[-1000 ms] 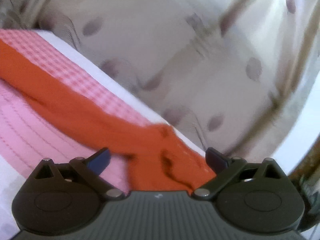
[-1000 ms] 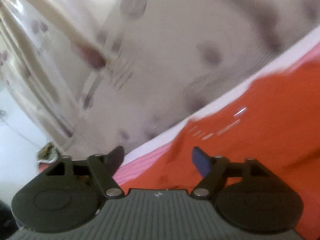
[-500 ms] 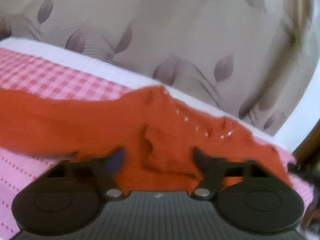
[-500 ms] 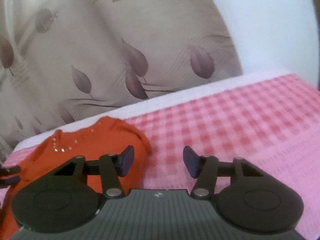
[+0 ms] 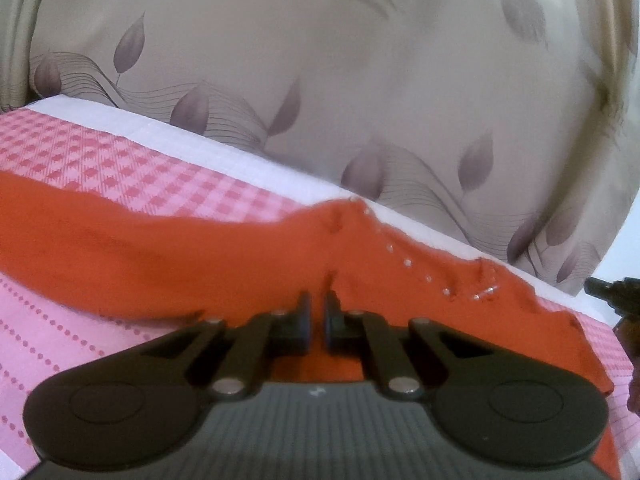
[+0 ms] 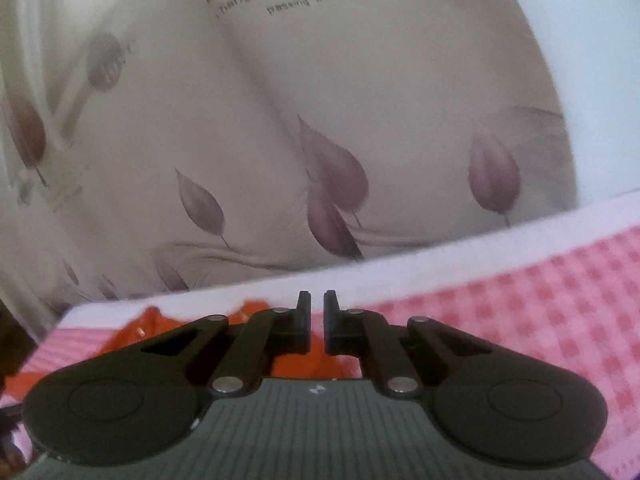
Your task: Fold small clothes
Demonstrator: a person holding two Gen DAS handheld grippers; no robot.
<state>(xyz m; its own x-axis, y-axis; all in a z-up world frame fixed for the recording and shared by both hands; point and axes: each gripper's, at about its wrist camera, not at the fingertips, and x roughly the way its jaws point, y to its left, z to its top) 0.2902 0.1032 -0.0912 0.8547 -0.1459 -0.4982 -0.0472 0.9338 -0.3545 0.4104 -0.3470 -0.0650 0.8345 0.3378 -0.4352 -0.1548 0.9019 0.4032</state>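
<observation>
An orange garment (image 5: 160, 252) lies stretched across the pink checked bed cover (image 5: 120, 160), with a row of small shiny beads (image 5: 408, 262) near its far edge. My left gripper (image 5: 316, 304) is shut on a raised fold of this garment, and its fabric fills the space under the fingers. In the right wrist view the orange garment (image 6: 160, 324) shows low on the left, mostly hidden behind the fingers. My right gripper (image 6: 317, 304) is closing, with only a narrow slit left. The garment's edge sits between the bases of its pads.
A beige curtain with purple leaves (image 5: 360, 80) hangs right behind the bed's far edge, and it fills the upper half of the right wrist view too (image 6: 280, 120). A white sheet border (image 5: 240, 160) runs along that edge. Pink checked cover (image 6: 520, 300) spreads to the right.
Both grippers went from wide open to nearly closed. The left one slid along the garment and pinched a fold. The right one swung across the bed to the garment's right edge.
</observation>
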